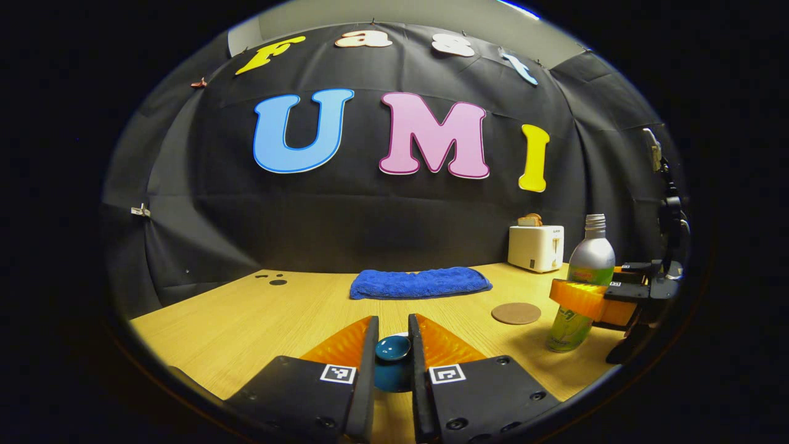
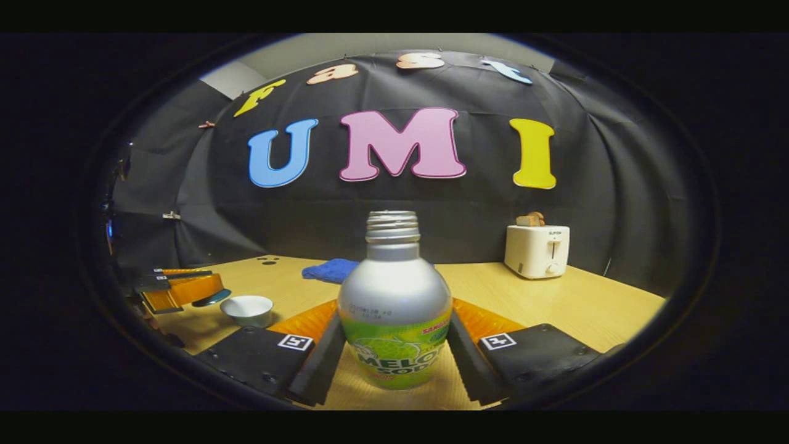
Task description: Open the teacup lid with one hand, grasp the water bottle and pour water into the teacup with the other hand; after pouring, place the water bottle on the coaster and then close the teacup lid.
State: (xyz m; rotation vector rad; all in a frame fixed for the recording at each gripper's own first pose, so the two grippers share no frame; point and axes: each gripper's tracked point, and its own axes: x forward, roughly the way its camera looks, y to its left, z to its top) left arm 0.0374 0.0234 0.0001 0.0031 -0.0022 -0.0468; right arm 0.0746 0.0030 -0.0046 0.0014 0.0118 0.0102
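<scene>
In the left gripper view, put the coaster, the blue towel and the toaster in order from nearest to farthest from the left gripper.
1. coaster: right of the left gripper, ahead.
2. blue towel: straight ahead, mid-table.
3. toaster: far right, by the wall.

The left gripper (image 1: 392,351) holds its fingers narrowly apart, pinching inward; the right gripper (image 2: 394,345) clamps both fingers, level and forward.

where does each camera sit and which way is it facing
Left gripper view: rides the left gripper, low over the table, facing the back wall; its fingers hold the teacup lid.
Right gripper view: rides the right gripper, facing the same wall; its fingers press the water bottle.
Shared: bottle, toaster, blue towel, each other's gripper.
</scene>
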